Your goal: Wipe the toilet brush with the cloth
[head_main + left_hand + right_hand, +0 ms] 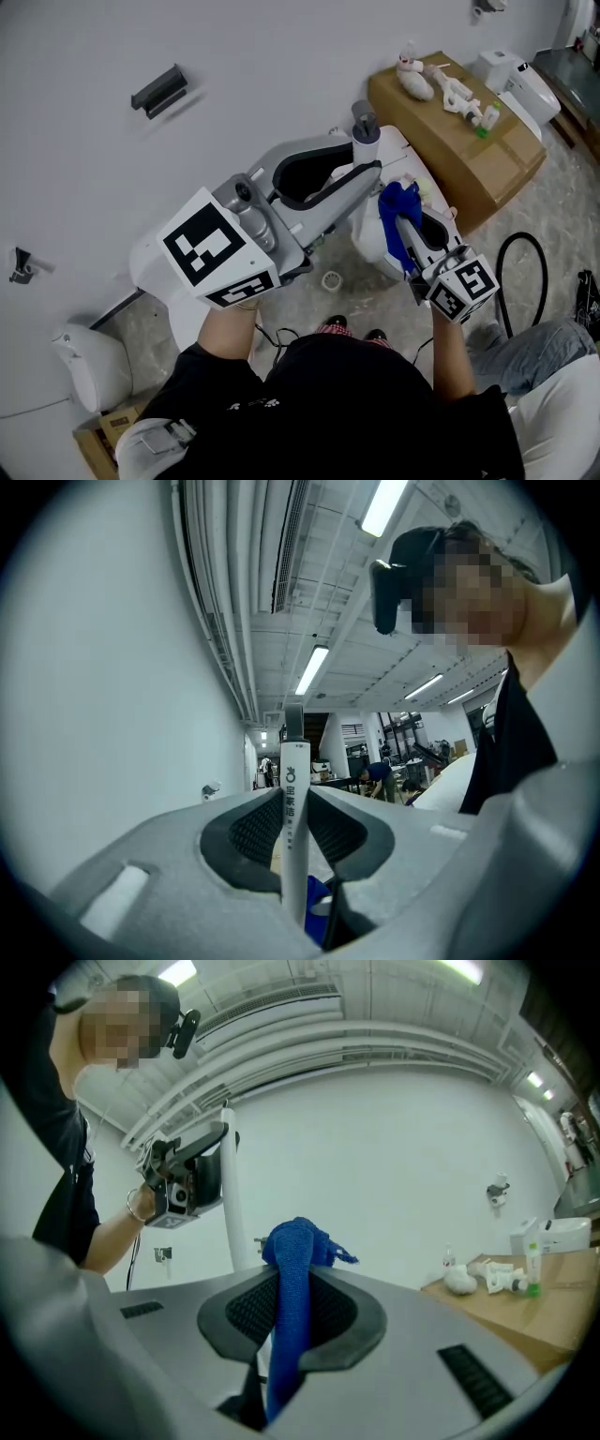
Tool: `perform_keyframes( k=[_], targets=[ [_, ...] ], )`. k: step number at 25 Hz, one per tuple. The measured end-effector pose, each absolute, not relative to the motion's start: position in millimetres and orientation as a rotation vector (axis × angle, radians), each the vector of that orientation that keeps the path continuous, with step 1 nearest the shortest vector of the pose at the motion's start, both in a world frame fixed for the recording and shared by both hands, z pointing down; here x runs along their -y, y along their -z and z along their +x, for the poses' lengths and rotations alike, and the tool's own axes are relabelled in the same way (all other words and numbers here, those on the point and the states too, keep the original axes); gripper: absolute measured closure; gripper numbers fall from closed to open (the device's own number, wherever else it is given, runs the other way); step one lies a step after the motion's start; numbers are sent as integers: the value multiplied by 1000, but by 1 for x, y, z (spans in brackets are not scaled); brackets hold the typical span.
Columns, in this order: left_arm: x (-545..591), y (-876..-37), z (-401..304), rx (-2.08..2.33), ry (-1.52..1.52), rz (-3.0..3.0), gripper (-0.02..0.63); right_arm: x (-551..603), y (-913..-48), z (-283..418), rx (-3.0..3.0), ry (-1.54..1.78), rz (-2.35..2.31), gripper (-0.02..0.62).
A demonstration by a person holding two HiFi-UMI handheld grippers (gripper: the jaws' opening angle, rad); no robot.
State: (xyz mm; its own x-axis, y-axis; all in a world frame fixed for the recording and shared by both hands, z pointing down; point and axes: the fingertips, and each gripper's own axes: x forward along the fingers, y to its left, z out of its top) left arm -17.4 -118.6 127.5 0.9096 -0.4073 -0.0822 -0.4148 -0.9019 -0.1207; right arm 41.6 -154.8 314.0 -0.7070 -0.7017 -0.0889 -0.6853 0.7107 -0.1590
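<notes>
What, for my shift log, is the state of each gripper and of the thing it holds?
left gripper, shut on the toilet brush handle.
toilet brush, upright, handle clamped in the left gripper.
right gripper, shut on the cloth.
cloth, bunched, pinched in the right gripper, top sticking out.

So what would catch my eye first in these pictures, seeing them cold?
The bright blue cloth, pinched in the right gripper at the middle of the head view. Just left of it, the left gripper clamps a white brush handle that stands upright. At upper right, a cardboard box carries small white items.
</notes>
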Motion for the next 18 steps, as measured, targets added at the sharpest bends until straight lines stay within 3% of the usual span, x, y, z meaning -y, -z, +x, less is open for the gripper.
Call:
perform_keyframes(
  k=[18],
  targets=[
    [114, -128, -13, -536, -101, -2991, 518, 136, -170, 22, -2634, -97, -749, 531]
  ],
)
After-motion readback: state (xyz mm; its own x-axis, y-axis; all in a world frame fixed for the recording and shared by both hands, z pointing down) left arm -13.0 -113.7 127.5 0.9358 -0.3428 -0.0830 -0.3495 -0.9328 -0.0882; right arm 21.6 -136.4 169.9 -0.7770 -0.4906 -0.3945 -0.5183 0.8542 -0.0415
